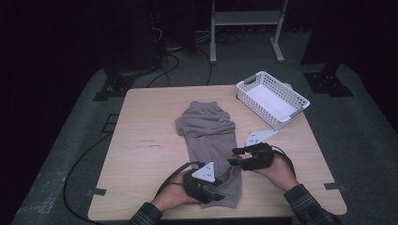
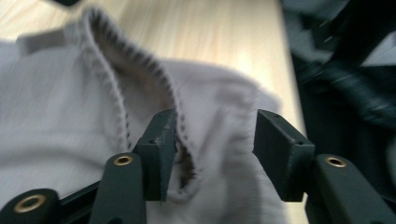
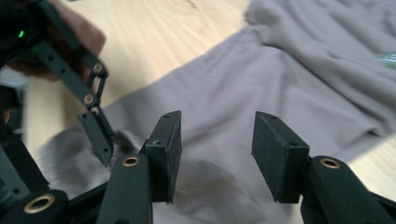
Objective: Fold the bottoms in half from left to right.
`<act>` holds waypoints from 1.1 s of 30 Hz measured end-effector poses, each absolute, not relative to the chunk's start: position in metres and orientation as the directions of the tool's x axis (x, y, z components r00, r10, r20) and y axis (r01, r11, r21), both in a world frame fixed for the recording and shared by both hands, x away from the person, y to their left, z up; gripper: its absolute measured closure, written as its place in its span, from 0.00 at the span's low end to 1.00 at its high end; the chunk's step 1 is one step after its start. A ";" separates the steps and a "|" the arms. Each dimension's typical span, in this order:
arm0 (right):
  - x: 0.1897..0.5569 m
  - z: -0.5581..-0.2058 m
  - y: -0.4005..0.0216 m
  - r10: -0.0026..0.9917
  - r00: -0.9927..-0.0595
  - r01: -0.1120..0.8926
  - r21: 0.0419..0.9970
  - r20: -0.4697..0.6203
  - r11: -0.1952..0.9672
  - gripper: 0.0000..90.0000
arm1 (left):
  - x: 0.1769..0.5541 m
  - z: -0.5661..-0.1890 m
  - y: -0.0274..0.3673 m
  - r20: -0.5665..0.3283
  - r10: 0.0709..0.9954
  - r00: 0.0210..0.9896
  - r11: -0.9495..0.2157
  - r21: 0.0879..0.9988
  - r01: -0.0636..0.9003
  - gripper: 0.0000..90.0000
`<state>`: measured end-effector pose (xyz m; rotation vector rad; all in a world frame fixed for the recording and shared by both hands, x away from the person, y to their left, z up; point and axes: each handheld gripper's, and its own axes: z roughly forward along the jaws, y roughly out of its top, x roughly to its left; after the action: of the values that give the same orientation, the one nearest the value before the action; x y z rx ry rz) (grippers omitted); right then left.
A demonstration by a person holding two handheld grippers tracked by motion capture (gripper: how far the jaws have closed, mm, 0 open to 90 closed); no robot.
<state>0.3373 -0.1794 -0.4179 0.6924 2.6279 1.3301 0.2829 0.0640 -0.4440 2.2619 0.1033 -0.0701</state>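
Note:
A grey garment (image 1: 209,126) lies stretched from the middle of the wooden table (image 1: 145,122) toward its near edge. My left gripper (image 1: 217,191) sits at the garment's near end. In the left gripper view the stitched hem (image 2: 116,88) of the grey cloth runs up between the jaws of that gripper (image 2: 217,126); they stand apart and do not pinch it. My right gripper (image 1: 234,157) hovers at the garment's right edge. Its jaws (image 3: 217,128) are open over flat cloth (image 3: 280,60) with nothing held. One left-gripper finger (image 3: 98,135) touches the cloth nearby.
A white slatted basket (image 1: 272,98) stands empty at the table's back right corner. Bare wood lies left of the garment. Beyond the table are a metal stand (image 1: 246,18) and cables (image 1: 173,61) on a dark floor.

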 end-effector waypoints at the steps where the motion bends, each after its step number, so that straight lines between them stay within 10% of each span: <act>1: 0.335 -0.417 -0.179 0.440 -0.892 0.341 0.788 0.100 0.513 0.57 | 0.281 -0.440 0.066 -0.097 0.034 0.995 -0.624 0.775 0.096 0.51; 24: 0.277 -0.460 -0.210 0.332 -0.941 0.290 0.647 0.060 0.705 0.54 | 0.294 -0.450 0.092 -0.075 0.209 0.975 -0.641 0.742 0.195 0.49; 33: 0.280 -0.465 -0.209 0.339 -0.939 0.304 0.611 0.061 0.731 0.78 | 0.295 -0.451 0.091 -0.072 0.207 0.976 -0.648 0.737 0.191 0.48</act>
<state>0.2804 -0.2085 -0.4651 0.5339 2.8720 0.9994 0.2948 0.0908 -0.4511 2.2915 0.2768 0.0236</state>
